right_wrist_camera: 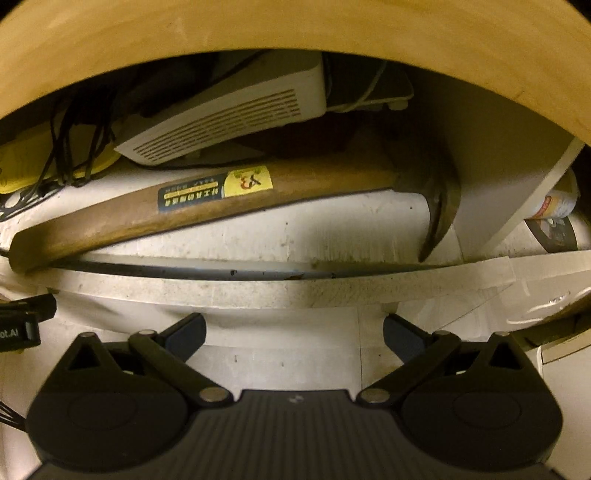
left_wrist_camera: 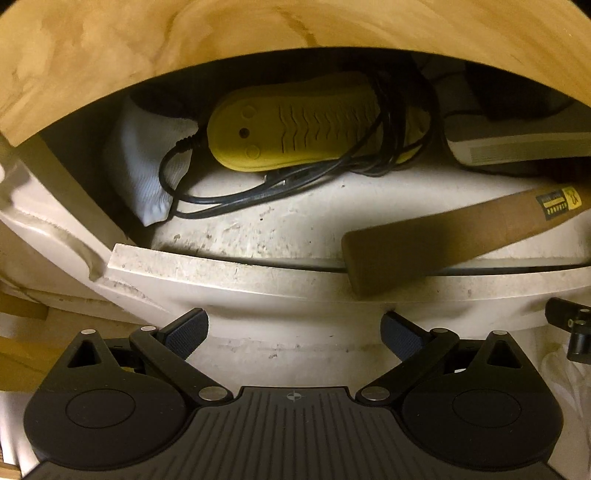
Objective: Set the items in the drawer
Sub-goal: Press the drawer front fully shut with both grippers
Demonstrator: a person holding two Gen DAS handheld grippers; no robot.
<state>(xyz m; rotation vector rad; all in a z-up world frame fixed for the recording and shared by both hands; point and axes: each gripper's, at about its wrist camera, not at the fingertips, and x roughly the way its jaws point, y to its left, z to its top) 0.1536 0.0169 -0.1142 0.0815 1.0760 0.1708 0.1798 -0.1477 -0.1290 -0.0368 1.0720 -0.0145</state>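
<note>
A white drawer [left_wrist_camera: 229,269] stands partly open under a wooden top [left_wrist_camera: 147,55]. Inside lie a yellow shoe-shaped device [left_wrist_camera: 291,129] with a black cord [left_wrist_camera: 221,197], a white cloth [left_wrist_camera: 144,173], a white vented box [right_wrist_camera: 229,114] and a wooden-handled hammer [right_wrist_camera: 207,206] whose metal head [right_wrist_camera: 439,218] is at the right. The hammer handle end [left_wrist_camera: 391,254] rests over the drawer's front edge. My left gripper [left_wrist_camera: 293,334] is open and empty in front of the drawer front. My right gripper [right_wrist_camera: 293,332] is open and empty, also before the drawer front [right_wrist_camera: 258,291].
The wooden top [right_wrist_camera: 295,29] overhangs the drawer closely. A labelled cylindrical container [right_wrist_camera: 554,218] lies to the right beyond the drawer's side wall. The other gripper's black body [left_wrist_camera: 572,332] shows at the right edge of the left wrist view.
</note>
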